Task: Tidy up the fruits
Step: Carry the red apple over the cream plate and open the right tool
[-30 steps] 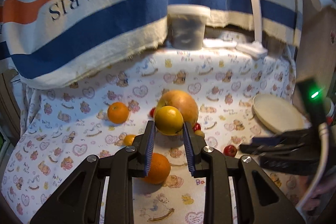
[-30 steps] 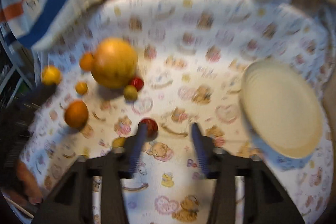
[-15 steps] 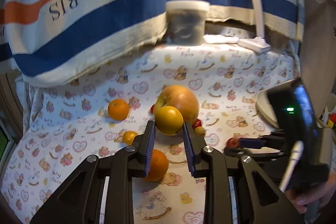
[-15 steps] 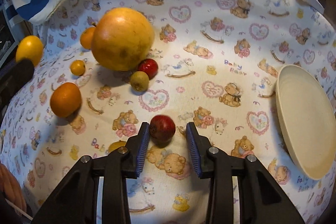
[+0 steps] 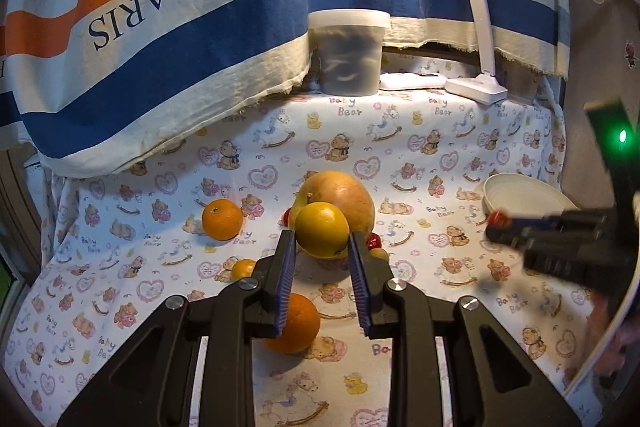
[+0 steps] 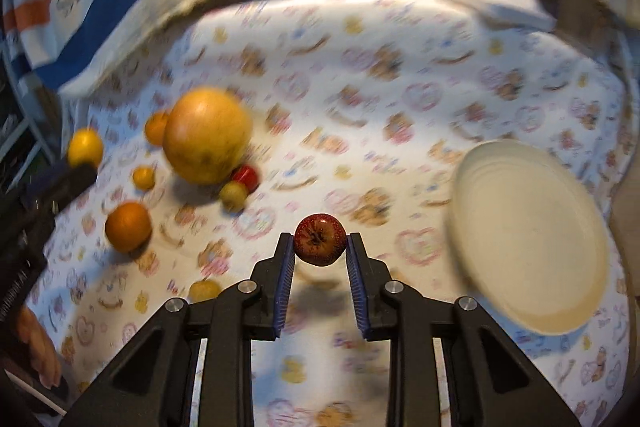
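My left gripper (image 5: pixel 322 245) is shut on a yellow lemon (image 5: pixel 322 235) and holds it above the cloth. My right gripper (image 6: pixel 320 247) is shut on a small red apple (image 6: pixel 319 239) and holds it lifted, left of the cream plate (image 6: pixel 532 235). The right gripper also shows in the left wrist view (image 5: pixel 496 225), near the plate (image 5: pixel 524 193). A large grapefruit (image 6: pixel 206 135) lies on the cloth with a red fruit (image 6: pixel 246 177) and a small green fruit (image 6: pixel 233 194) beside it. Oranges (image 5: pixel 222 219) (image 5: pixel 296 323) and a small yellow fruit (image 5: pixel 242 269) lie around.
A striped PARIS towel (image 5: pixel 160 39) hangs over the back and left. A lidded tub (image 5: pixel 348 55) and a white lamp base (image 5: pixel 476 89) stand at the back. Another small yellow fruit (image 6: pixel 204 289) lies near my right gripper.
My right gripper has shut on the red apple and lifted it off the cloth, moving toward the plate. My left gripper still holds the lemon in about the same place.
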